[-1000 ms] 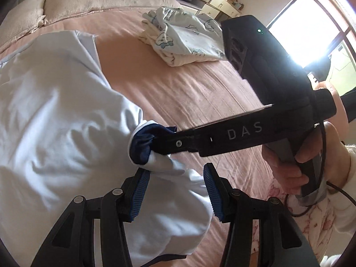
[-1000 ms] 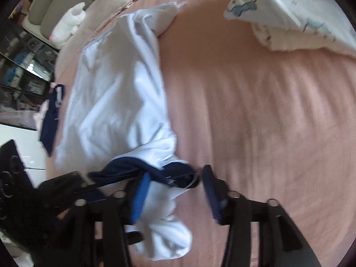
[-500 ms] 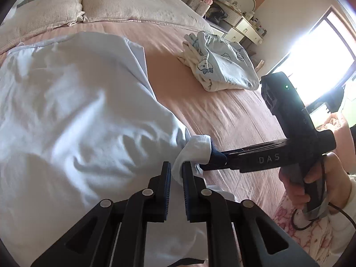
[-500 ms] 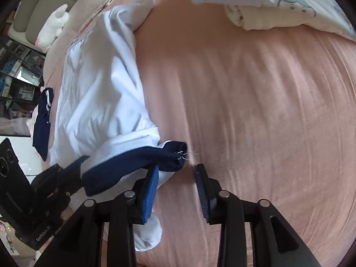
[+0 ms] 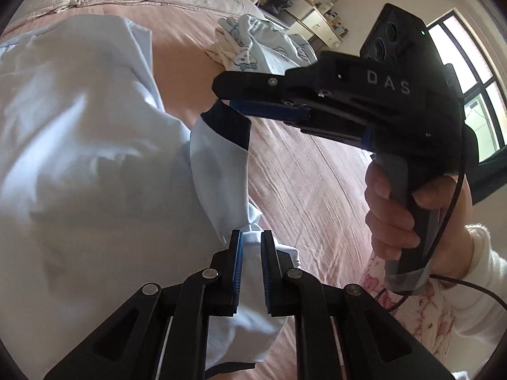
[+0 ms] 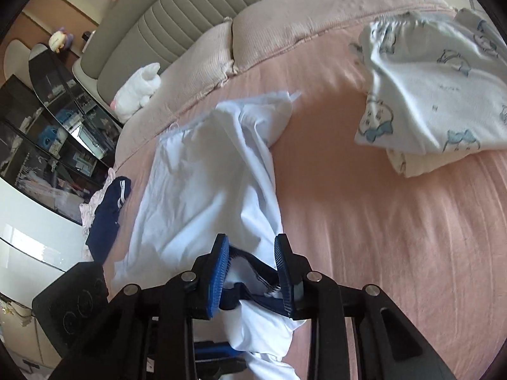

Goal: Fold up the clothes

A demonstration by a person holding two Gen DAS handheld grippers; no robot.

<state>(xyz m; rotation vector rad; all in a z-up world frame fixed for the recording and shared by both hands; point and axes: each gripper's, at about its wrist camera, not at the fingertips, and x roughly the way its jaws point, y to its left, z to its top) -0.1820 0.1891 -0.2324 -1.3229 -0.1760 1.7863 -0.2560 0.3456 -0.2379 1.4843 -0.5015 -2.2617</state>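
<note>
A white long-sleeved shirt (image 5: 79, 158) (image 6: 206, 174) lies spread on the pink bed sheet (image 6: 396, 237). Its sleeve ends in a navy cuff (image 5: 226, 123) (image 6: 253, 264). My left gripper (image 5: 252, 237) is shut on the white sleeve fabric partway along the arm. My right gripper (image 6: 252, 250) has the navy cuff bunched between its blue pads and holds it above the bed. In the left wrist view the right gripper (image 5: 223, 95) sits higher and farther off, with the sleeve hanging between the two grippers. A person's hand (image 5: 389, 218) grips its handle.
A folded pile of pale printed clothes (image 5: 263, 47) (image 6: 427, 101) rests on the bed's far right. Pillows (image 6: 317, 15) line the headboard, with a white plush toy (image 6: 136, 95) beside them. A navy garment (image 6: 107, 209) lies at the bed's left edge.
The left gripper went from open to shut on the sleeve. The right gripper closed in on the navy cuff and raised it, drawing the sleeve up off the shirt.
</note>
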